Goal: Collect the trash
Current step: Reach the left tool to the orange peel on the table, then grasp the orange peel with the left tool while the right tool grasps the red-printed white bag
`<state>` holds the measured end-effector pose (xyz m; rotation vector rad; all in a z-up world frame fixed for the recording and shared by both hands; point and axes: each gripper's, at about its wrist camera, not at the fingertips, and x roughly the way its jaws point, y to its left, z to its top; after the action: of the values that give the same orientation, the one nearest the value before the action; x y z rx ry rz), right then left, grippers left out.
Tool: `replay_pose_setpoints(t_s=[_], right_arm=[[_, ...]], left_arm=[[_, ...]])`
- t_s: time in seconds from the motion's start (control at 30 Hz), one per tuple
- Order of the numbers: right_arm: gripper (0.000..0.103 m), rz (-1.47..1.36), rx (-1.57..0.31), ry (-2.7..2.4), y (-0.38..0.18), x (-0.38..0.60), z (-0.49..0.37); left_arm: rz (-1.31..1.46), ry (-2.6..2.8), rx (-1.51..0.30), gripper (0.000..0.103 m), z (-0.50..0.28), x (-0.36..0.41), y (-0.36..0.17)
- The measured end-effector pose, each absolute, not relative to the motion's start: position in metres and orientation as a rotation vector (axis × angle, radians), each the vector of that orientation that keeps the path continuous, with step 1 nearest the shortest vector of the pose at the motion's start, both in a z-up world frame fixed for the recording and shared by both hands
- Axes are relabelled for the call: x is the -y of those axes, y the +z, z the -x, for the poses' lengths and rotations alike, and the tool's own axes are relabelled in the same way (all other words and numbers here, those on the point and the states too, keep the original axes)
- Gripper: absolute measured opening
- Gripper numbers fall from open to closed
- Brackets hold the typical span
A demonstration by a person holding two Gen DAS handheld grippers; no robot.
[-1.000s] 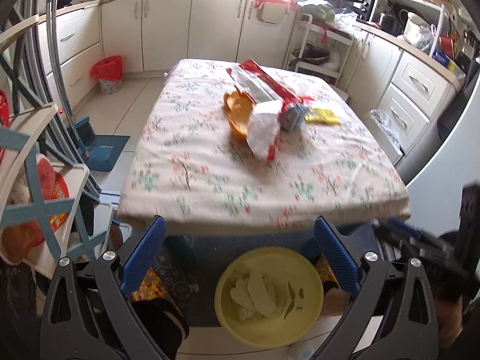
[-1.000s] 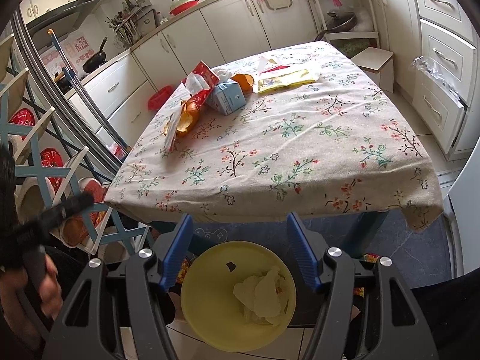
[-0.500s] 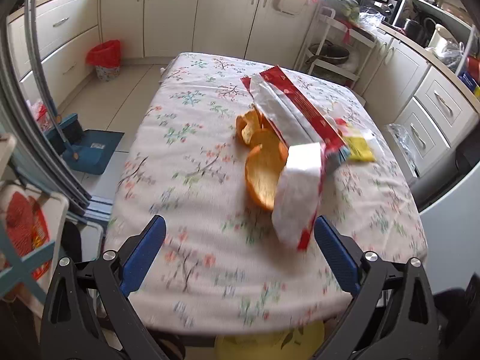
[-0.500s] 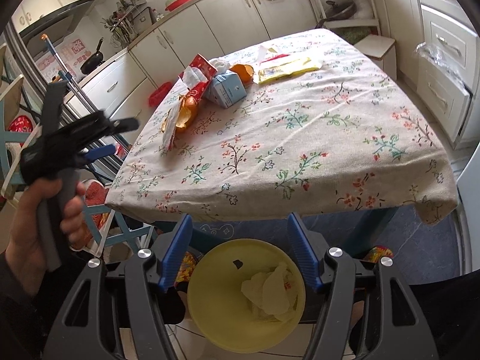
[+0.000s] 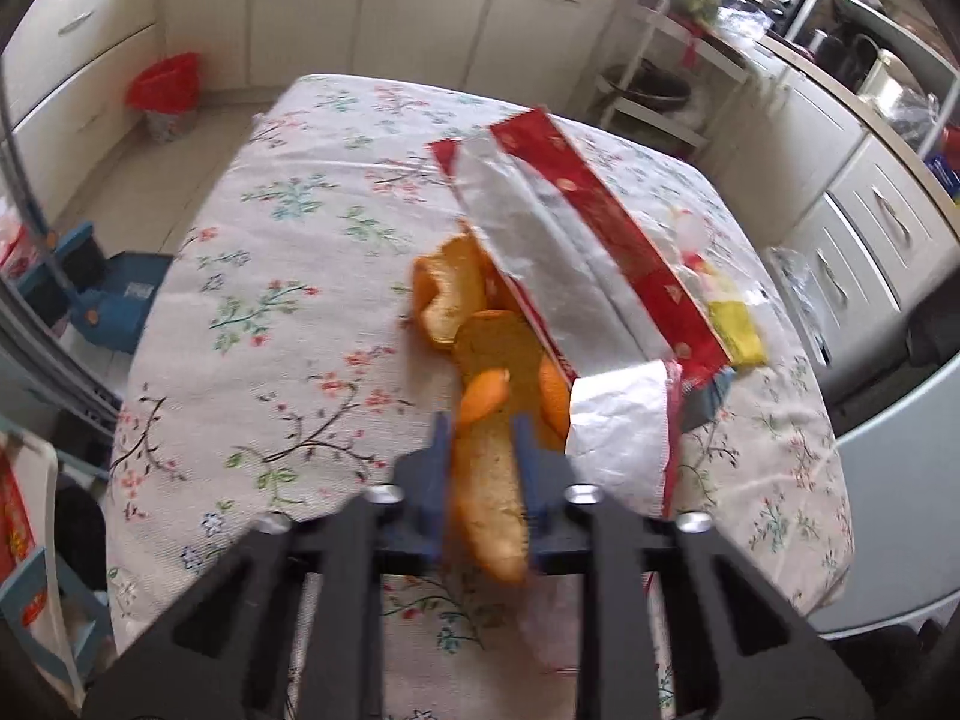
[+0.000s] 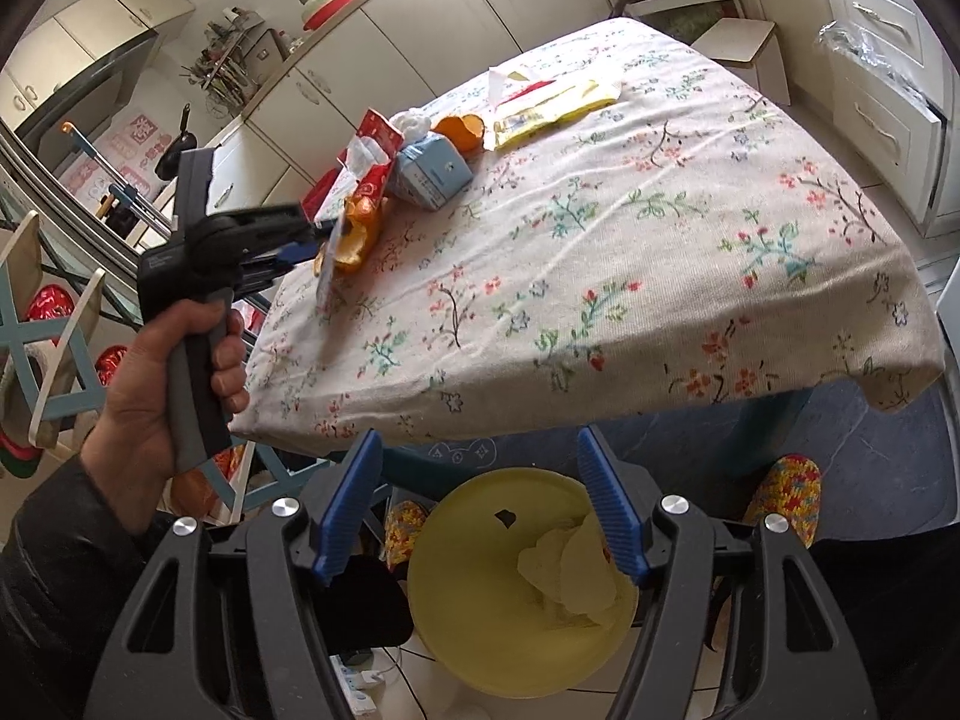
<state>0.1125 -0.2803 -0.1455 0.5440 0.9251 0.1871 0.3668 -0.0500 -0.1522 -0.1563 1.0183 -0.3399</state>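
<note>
Jaws closing, your left gripper (image 5: 480, 438) has swung from the yellow bin (image 6: 480, 600) to the floral-clothed table (image 5: 288, 324) and now pinches a curled orange peel (image 5: 489, 498). Crinkled red-and-silver foil wrapper (image 5: 570, 252) lies just right, overlapping more peel. Your right gripper (image 6: 480, 504) hangs apart, empty, above the bin.

The left gripper (image 5: 480, 444), gripped in a bare hand (image 6: 162, 372), points steeply downward, its jaws closing on an orange peel (image 5: 489, 480). The right gripper (image 6: 480, 510) hangs with jaws apart, nothing between them.
</note>
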Motion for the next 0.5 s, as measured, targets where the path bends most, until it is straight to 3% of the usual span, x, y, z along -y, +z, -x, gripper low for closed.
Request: replay_pose_setpoints(t_s=[0.33,0.5], right_arm=[[0.065,-0.502,-0.884,0.231,-0.115,0.274,-0.144],[0.069,-0.313,-0.808,0.29,-0.071,0.25,-0.203]], left_arm=[[0.056,-0.329,-0.973,0.005,-0.34,0.021,-0.116],[0.026,-0.33,-0.998,0.005,-0.333,0.003,-0.118]])
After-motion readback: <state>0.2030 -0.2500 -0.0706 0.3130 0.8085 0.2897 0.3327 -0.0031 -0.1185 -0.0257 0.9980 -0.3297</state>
